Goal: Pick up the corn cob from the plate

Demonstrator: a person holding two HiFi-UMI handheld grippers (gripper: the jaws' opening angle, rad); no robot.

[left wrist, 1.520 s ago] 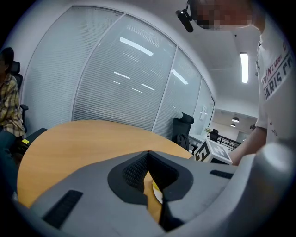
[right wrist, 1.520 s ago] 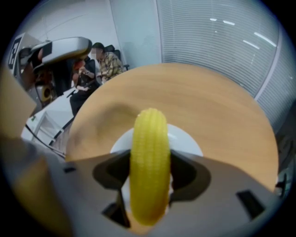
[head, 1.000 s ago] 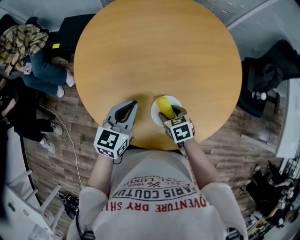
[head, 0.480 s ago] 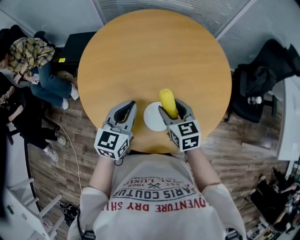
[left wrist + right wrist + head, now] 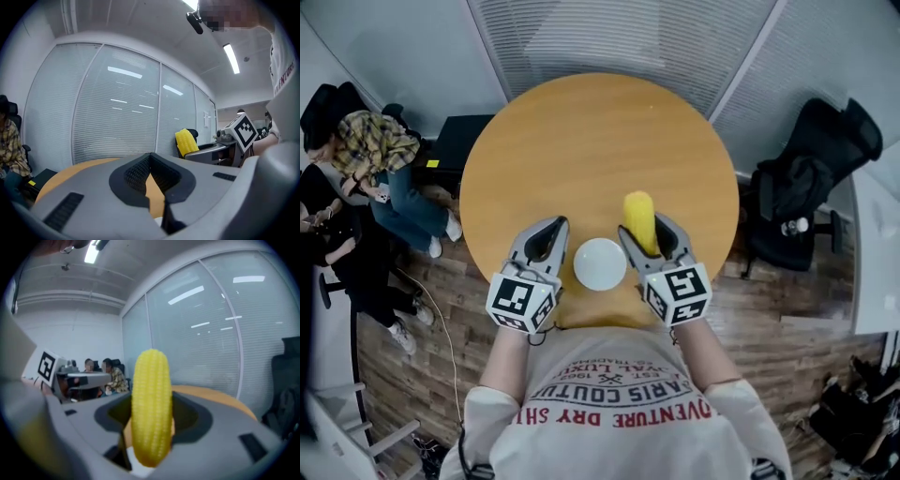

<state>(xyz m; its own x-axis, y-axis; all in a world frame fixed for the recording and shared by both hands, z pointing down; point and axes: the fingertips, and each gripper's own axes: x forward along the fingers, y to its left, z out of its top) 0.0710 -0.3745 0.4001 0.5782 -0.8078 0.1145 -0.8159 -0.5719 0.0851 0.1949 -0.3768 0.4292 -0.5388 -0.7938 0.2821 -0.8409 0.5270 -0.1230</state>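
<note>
Corn cob (image 5: 637, 214) off the plate (image 5: 600, 265).
Right gripper (image 5: 643, 231) clamps it above the table (image 5: 581, 141); left gripper (image 5: 553, 227) hangs pinched together, empty.

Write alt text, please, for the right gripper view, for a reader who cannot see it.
A yellow corn cob stands upright, clamped between the grey jaws of the right gripper, filling the middle of the picture. Behind it are the edge of a wooden table and a glass wall with blinds.
</note>
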